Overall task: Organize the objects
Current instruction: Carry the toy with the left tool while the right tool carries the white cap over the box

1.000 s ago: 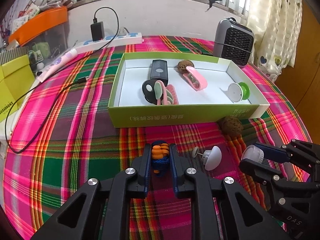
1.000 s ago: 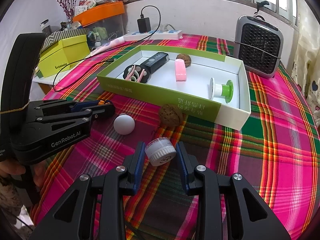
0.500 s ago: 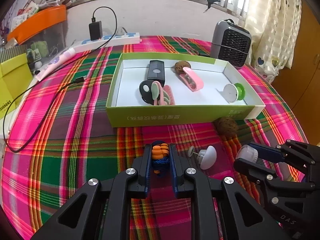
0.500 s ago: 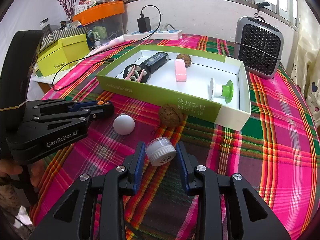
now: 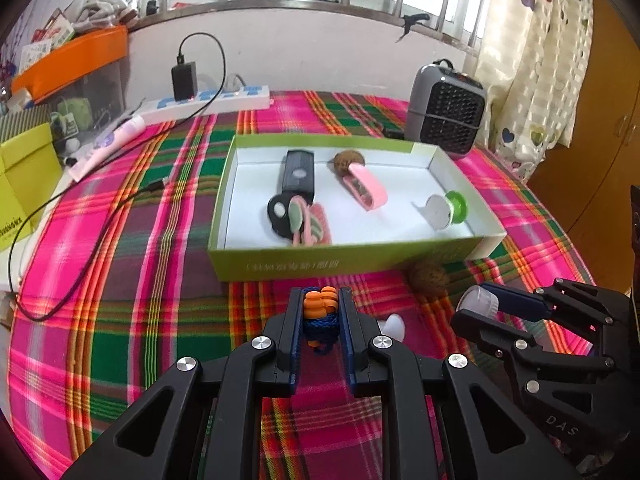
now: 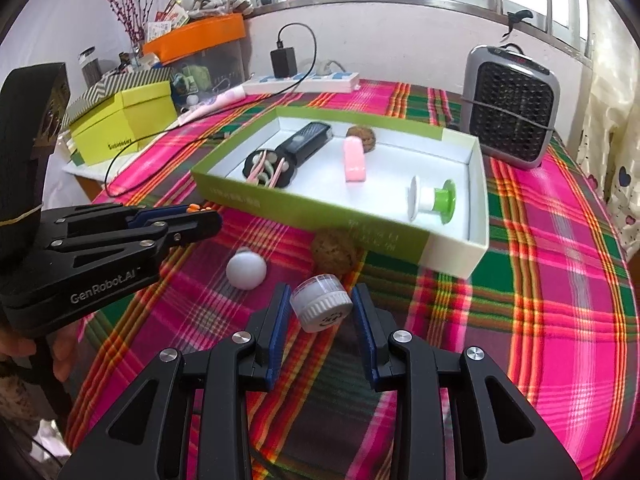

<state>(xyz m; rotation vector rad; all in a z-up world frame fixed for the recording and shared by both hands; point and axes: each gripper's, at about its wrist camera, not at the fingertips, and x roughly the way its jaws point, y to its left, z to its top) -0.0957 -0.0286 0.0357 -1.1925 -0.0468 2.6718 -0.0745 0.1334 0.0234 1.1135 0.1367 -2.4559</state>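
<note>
We have the left claw (image 5: 320,312) clamped on a small knot of blue cord with orange beads (image 5: 319,312), held just short of the near wall of the green box (image 5: 304,264). The right claw (image 6: 322,308) grips a little white cap-shaped jar (image 6: 322,307) between its blue pads, tilted, above the plaid cloth of the desk (image 6: 540,280). Both claws sit side by side, near each other but apart. On the cloth between them lies a white knob (image 6: 246,269), and a brown walnut (image 6: 334,253) rests just beside the box's near wall. Inside the box we see a black remote (image 5: 298,176), a black pouch with pink and green loops (image 5: 298,220), a pink clip (image 5: 366,188), a second walnut (image 5: 344,161) at the far wall, and a white-and-green spool (image 5: 446,210) on its side — all on the white floor of the box. Behind the box stand a grey heater (image 6: 510,108) and a white power strip (image 5: 212,100).
</note>
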